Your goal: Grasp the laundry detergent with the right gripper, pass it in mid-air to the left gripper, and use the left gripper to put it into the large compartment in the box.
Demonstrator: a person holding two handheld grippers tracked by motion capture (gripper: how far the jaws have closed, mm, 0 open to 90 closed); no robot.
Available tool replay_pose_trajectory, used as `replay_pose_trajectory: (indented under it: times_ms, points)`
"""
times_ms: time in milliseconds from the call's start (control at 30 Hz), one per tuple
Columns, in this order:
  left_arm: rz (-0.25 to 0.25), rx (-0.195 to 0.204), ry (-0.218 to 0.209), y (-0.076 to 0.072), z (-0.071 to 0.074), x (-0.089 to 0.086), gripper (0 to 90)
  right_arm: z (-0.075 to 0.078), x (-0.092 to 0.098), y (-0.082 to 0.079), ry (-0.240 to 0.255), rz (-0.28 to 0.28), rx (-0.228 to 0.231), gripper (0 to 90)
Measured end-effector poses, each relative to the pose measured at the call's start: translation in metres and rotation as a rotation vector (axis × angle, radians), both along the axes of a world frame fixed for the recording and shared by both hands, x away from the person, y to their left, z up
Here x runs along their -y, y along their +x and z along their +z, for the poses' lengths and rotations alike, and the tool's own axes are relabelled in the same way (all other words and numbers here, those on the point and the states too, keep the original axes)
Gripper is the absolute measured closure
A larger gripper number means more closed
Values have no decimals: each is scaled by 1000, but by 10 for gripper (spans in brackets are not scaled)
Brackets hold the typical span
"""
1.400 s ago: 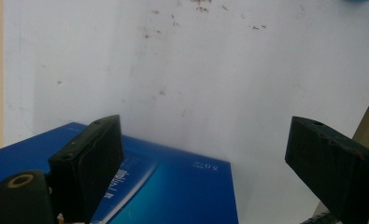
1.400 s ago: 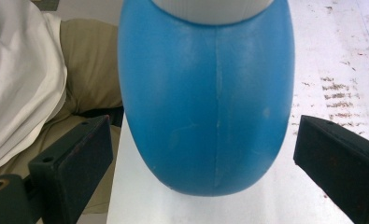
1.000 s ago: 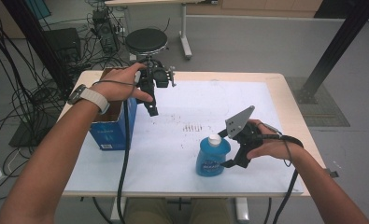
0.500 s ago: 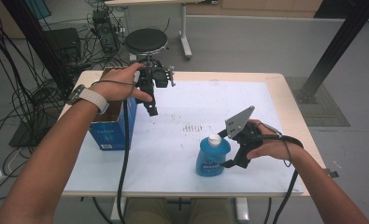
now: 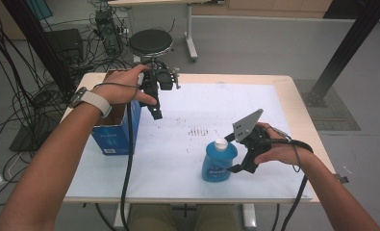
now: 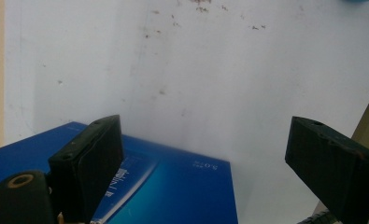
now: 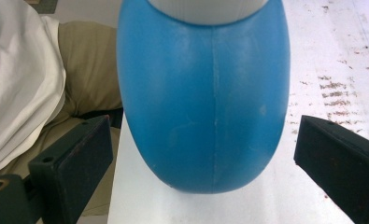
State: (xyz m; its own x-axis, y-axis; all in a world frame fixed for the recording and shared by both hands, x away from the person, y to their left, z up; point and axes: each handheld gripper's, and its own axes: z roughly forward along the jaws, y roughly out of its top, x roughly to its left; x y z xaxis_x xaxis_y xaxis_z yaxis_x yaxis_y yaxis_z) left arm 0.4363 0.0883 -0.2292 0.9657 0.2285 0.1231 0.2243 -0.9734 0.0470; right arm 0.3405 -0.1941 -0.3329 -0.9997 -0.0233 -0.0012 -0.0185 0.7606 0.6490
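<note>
The right gripper's (image 7: 205,154) fingers (image 7: 72,161) stand spread either side of a rounded blue plastic bottle (image 7: 205,93), not touching. It stands upright near the worktop's (image 5: 178,144) front edge. Smooth, likely slippery; grip its widest belly. The left gripper (image 6: 205,158), spread, hovers well beyond it.

Left gripper (image 6: 205,158) hangs with jaws wide apart and nothing between them, above the blue box (image 6: 173,186) on the white, speckled table (image 6: 196,70).
</note>
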Motion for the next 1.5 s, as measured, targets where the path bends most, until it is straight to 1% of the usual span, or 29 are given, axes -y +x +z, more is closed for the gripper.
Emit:
replay_pose_trajectory:
  times_ms: [67,733,1500]
  points:
    - [-3,0,5,0,1,0,120,0,0,0,1,0,0,44]
    - [0,4,-1,0,1,0,121,2,0,-1,4,-6,2,46]
    - [0,6,-3,0,1,-1,123,-1,1,0,4,-12,3,46]
